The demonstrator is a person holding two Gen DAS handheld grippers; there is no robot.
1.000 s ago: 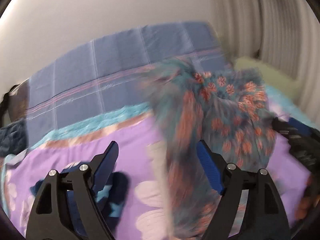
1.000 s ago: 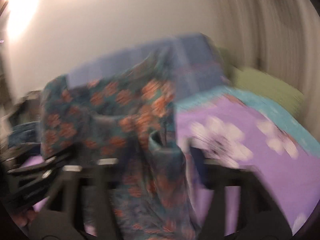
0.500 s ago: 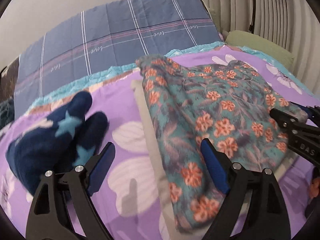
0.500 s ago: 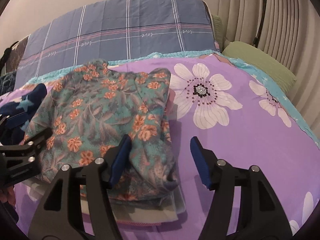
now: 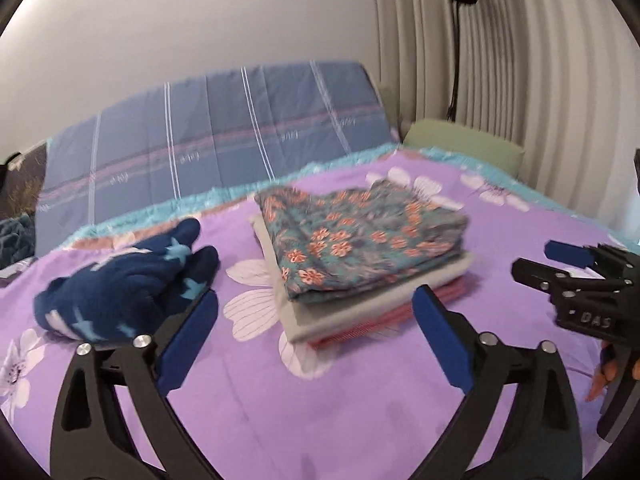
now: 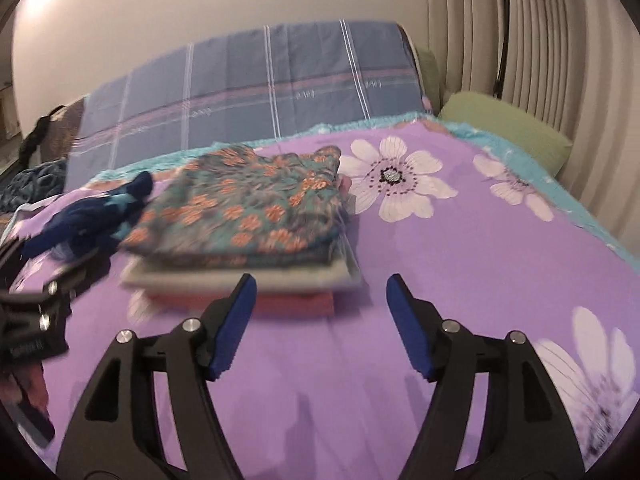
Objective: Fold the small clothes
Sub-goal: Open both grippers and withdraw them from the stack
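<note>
A folded teal garment with orange flowers point(image 5: 360, 236) lies on top of a stack, over a grey piece point(image 5: 372, 300) and a red one point(image 5: 360, 330), on the purple flowered bedspread point(image 5: 320, 400). The stack also shows in the right wrist view point(image 6: 244, 216). A crumpled navy garment with light blue stars point(image 5: 124, 288) lies left of the stack. My left gripper point(image 5: 316, 320) is open and empty, just short of the stack. My right gripper point(image 6: 320, 304) is open and empty, at the stack's near right corner; it shows in the left wrist view point(image 5: 568, 264).
A blue plaid pillow point(image 5: 216, 140) leans against the wall at the head of the bed. A green cushion point(image 6: 504, 128) lies at the far right by the pleated curtain point(image 6: 540, 40). Dark clothing point(image 6: 36, 184) sits at the far left edge.
The floral garment was swung down onto the stack and let go. Both grippers have since drawn back from the stack and stand open.
</note>
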